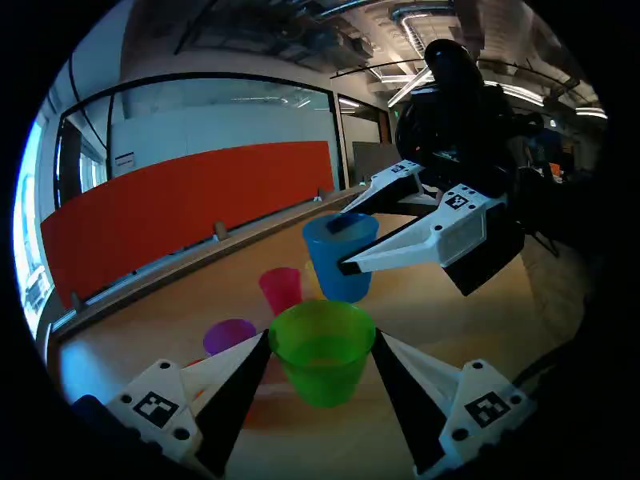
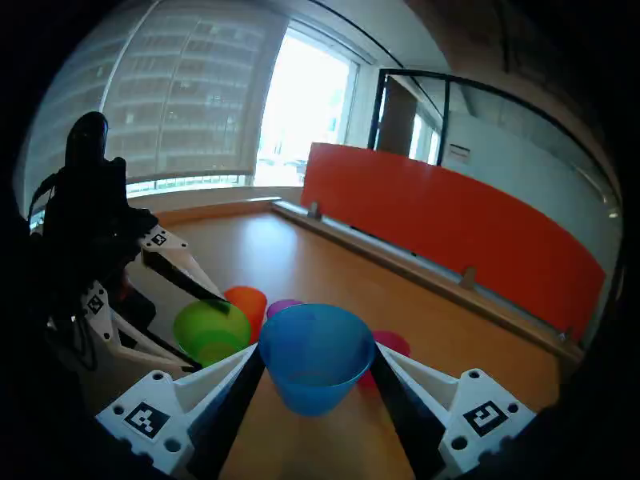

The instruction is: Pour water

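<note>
My left gripper [image 1: 320, 340] is shut on a green cup [image 1: 323, 368], held upright just above the wooden table [image 1: 448, 320]. Beyond it, my right gripper [image 1: 344, 240] grips a blue cup [image 1: 336, 268], also upright and a little higher. In the right gripper view the blue cup [image 2: 314, 364] sits between my right gripper's [image 2: 316, 352] fingers, and the left gripper [image 2: 206, 334] holds the green cup [image 2: 210, 332] off to the left. The two cups are close but apart. I cannot tell whether either holds water.
A pink cup [image 1: 280, 288], a purple cup [image 1: 228, 336] and an orange cup [image 2: 248, 302] stand on the table between the held cups. An orange partition [image 1: 184, 200] runs along the table's far edge. Windows [image 2: 312, 112] lie beyond.
</note>
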